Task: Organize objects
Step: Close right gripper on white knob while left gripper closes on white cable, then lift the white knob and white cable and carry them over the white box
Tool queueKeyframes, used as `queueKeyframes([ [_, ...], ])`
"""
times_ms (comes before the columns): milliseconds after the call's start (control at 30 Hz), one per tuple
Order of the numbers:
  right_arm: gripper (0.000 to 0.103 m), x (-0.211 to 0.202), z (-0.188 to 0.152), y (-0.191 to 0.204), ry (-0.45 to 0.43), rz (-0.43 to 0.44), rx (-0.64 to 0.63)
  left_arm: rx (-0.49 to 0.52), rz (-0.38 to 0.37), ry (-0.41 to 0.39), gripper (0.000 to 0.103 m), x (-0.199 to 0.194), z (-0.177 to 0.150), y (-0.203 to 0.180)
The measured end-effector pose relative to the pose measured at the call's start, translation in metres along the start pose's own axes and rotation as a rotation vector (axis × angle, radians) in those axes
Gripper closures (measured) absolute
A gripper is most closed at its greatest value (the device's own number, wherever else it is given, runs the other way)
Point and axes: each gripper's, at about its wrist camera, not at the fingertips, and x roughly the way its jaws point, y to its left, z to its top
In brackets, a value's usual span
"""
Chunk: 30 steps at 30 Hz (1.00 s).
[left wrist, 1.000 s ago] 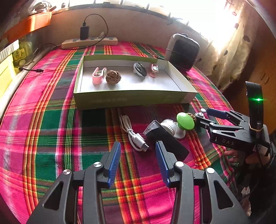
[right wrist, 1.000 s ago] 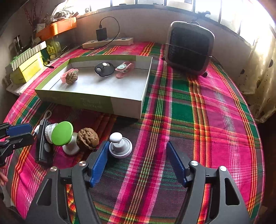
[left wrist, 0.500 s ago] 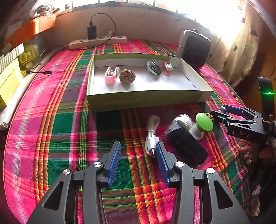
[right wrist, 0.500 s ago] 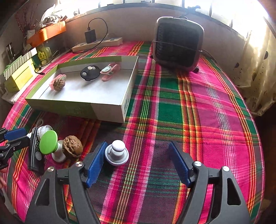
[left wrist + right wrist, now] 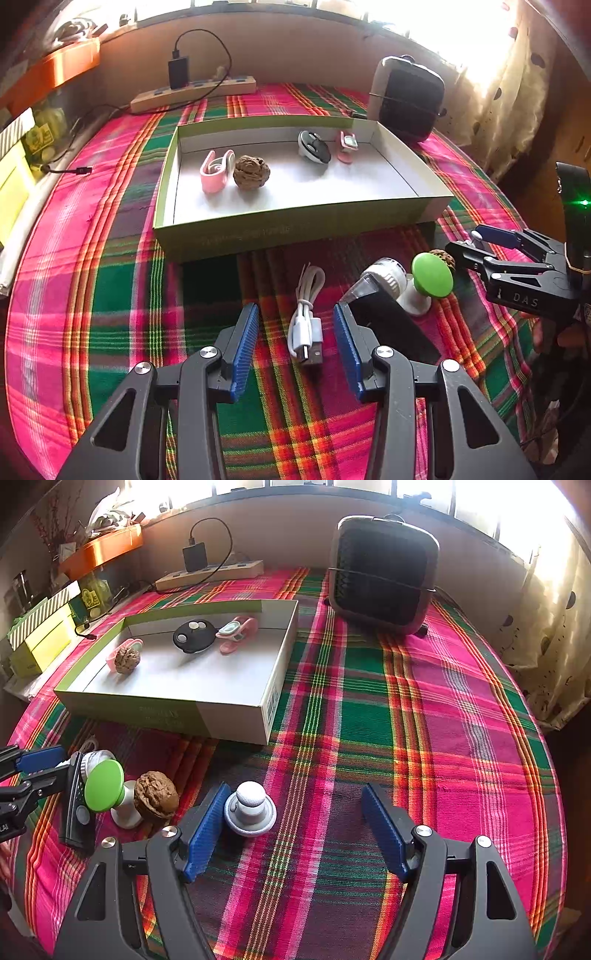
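Observation:
A coiled white USB cable (image 5: pixel 306 325) lies on the plaid cloth between the fingers of my left gripper (image 5: pixel 295 347), which is open with its pads clear of the cable. Right of it are a black device with a clear tip (image 5: pixel 388 325), a green-topped white stand (image 5: pixel 432 277) and a walnut (image 5: pixel 155 794). My right gripper (image 5: pixel 295 829) is open over the cloth. A white knob on a round base (image 5: pixel 250 808) stands just inside its left finger. A shallow green-and-white box (image 5: pixel 295 236) behind holds a pink clip (image 5: pixel 214 173), another walnut (image 5: pixel 253 172), a black disc (image 5: pixel 314 149) and a second pink clip (image 5: pixel 347 147).
A dark heater (image 5: pixel 384 572) stands at the back right of the table. A power strip (image 5: pixel 210 574) with a plugged-in charger lies along the back wall. Yellow boxes (image 5: pixel 40 635) sit off the left edge. A curtain (image 5: pixel 554 627) hangs at the right.
My left gripper has shifted so that the white cable now lies centred between its fingers. The right gripper's jaws stand slightly wider; the white knob still sits by its left finger.

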Motion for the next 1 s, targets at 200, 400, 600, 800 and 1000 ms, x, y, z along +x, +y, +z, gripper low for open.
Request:
queueKeyframes([
  [200, 0.029, 0.000, 0.001, 0.000, 0.000, -0.001, 0.006, 0.030, 0.025, -0.006, 0.065, 0.001, 0.000, -0.001],
  [400, 0.029, 0.001, 0.000, 0.000, 0.000, -0.006, 0.014, 0.010, 0.041, -0.015, 0.081, 0.000, -0.001, 0.005],
  [600, 0.036, 0.000, 0.001, 0.001, -0.004, -0.004, 0.012, 0.003, 0.044, -0.021, 0.087, 0.000, -0.001, 0.009],
  [800, 0.058, -0.003, 0.001, 0.002, -0.016, -0.003, 0.009, -0.013, 0.036, -0.031, 0.087, 0.000, -0.001, 0.011],
  [1000, 0.070, -0.004, 0.001, 0.002, -0.021, 0.000, 0.008, -0.017, 0.033, -0.034, 0.087, 0.000, -0.001, 0.011],
])
